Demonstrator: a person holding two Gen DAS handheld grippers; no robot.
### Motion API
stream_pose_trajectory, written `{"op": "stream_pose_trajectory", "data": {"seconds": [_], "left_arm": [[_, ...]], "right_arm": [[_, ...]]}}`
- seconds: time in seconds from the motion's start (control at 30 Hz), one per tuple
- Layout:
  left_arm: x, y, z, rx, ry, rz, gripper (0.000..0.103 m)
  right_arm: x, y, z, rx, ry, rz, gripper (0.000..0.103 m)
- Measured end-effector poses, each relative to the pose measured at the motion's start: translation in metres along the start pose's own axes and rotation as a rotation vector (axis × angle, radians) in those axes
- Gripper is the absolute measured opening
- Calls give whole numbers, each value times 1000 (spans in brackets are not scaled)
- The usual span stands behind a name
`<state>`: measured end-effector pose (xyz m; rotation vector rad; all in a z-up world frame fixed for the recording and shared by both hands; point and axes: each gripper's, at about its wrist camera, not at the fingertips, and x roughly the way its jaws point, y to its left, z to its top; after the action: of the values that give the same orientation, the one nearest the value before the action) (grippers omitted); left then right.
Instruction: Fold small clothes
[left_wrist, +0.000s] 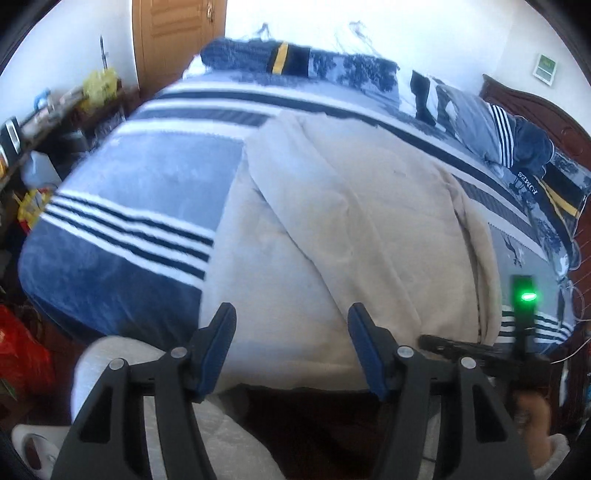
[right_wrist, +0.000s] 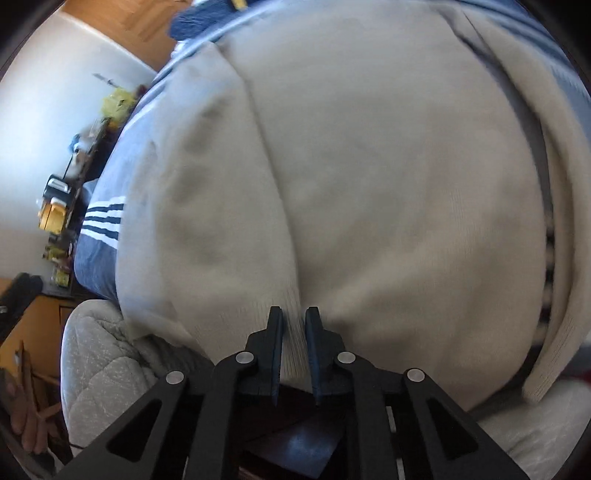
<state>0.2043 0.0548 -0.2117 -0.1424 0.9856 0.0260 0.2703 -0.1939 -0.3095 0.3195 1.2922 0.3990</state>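
Across the near half of the bed (left_wrist: 122, 177) lies the garment (left_wrist: 332, 221), a cream knit, partly folded: one panel is laid back over the middle, leaving a raised ridge. Its long axis runs from the near bed edge away toward the pillows (left_wrist: 332, 62), slanted a little in the left wrist view. The near hem hangs just over the bed edge, straight ahead of both tongs.

Right tongs (right_wrist: 294, 325): jaws nearly together, a narrow gap between them, with the ribbed hem between the tips. The cloth puckers toward the tips, so I judge it a pinch on the hem, though blur leaves pad contact uncertain. Right tongs are at the cloth, so the right hand is plainly the nearer.

Left tongs (left_wrist: 291, 317): jaws wide apart, nothing between them, held above and short of the near hem. The cloth lies forward and below. The person's pale-trousered leg (left_wrist: 110, 369) shows under them.

Right tongs also show in the left view, at lower right, dark body with a green light (left_wrist: 526, 295), just beside the garment's right near corner.

Relation the next move turns on: hem is across the tongs' line, long axis running away. A fold along that axis likely means lifting the near hem and carrying it toward the far end. The left tongs would need to drop onto the hem to the left of the right tongs' grip, or the cloth will swing from one point and skew.
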Motion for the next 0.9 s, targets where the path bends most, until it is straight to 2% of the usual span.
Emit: {"op": "stream_pose_trajectory", "data": {"seconds": [0.07, 0.13, 0.17, 0.23, 0.33, 0.47, 0.67, 0.77, 0.9], "left_arm": [[-10, -1, 2, 5, -47, 35, 76], [-14, -2, 6, -4, -70, 48, 76], [-15, -1, 8, -9, -75, 46, 76], [-13, 0, 13, -17, -73, 40, 77], [-7, 6, 20, -46, -67, 31, 77], [10, 19, 32, -101, -58, 37, 85], [65, 57, 62, -237, 9, -19, 85], [103, 77, 85, -333, 46, -65, 85], [155, 92, 123, -367, 63, -100, 85]], "right_arm": [[-14, 0, -2, -6, -41, 48, 29], [-50, 16, -2, -26, -145, 78, 82], [-66, 25, -3, -39, -195, 88, 88], [-93, 48, 1, -87, -269, 89, 89], [-124, 80, 20, -160, -344, 43, 89], [-144, 109, 58, -237, -391, 35, 89], [-125, 130, 129, -289, -346, 97, 89], [-94, 126, 182, -275, -285, 135, 89], [-44, 121, 242, -241, -202, 183, 86]]}}
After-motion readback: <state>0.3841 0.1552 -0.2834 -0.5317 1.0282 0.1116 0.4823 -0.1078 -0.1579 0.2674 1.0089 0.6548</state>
